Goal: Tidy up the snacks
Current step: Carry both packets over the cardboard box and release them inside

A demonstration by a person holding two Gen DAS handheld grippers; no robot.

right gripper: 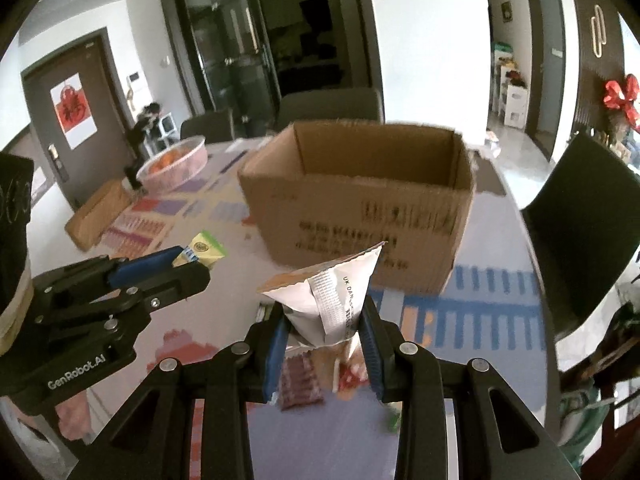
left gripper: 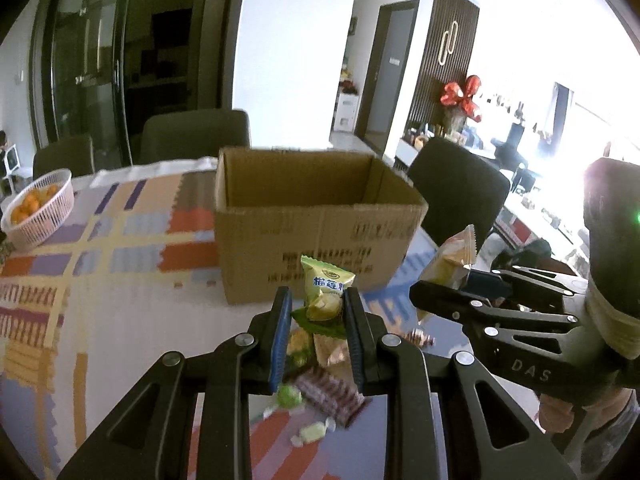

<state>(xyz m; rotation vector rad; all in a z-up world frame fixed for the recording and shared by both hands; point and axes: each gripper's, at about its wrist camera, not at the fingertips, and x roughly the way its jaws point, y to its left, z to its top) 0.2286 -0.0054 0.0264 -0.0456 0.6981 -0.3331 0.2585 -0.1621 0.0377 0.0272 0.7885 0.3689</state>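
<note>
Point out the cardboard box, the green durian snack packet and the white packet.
cardboard box [left gripper: 316, 236]: left wrist view, front wall.
green durian snack packet [left gripper: 326, 284]: left wrist view, printed face.
white packet [right gripper: 336, 300]: right wrist view, back seam.

Premises: a home dining room. Evidence: dining chairs [right gripper: 332, 104] around a clothed table [left gripper: 120, 240], fruit basket [left gripper: 40, 210], entrance door [right gripper: 76, 116] (red paper decoration).

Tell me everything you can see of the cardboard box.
The cardboard box is plain brown corrugated card, standing upright on the patterned tablecloth with its top open, no flaps showing above the rim. Dark, blurred print runs across the side facing the cameras. Only bare inner walls show; its floor is hidden. Nothing visibly touches it except the cloth beneath. Both held snack packets are short of it, on the near side.
</note>
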